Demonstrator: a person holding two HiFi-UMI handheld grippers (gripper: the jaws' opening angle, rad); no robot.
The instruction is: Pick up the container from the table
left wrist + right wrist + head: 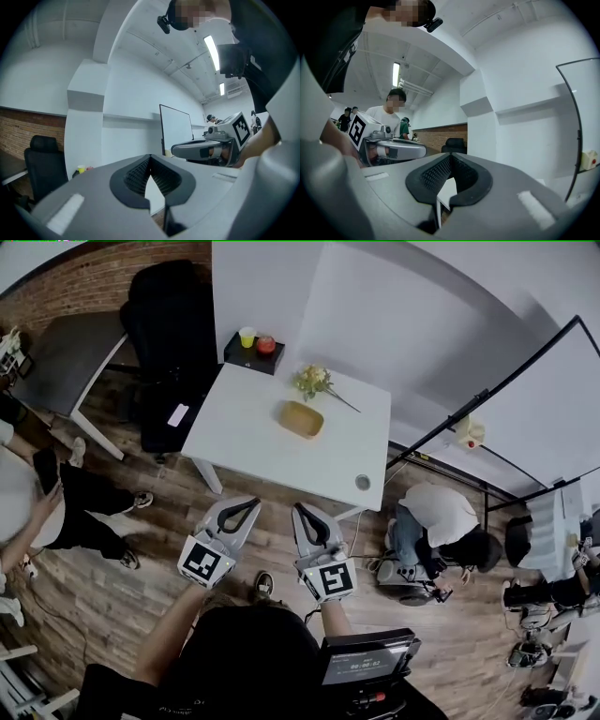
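Container (301,419) sits on the white table (253,442), wood-plank floor (141,563) all around.

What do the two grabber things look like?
They match. The left gripper and the right gripper have smooth grey bodies and two curved jaws lined with black ribbed pads. Each carries a white cube printed with a black square marker. The person holding them wears a black top.

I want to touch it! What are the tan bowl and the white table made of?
The bowl looks like bamboo or light wood: tan and dull, though it could be plastic. The table looks like smooth white laminate: flat, even colour, thin edge.
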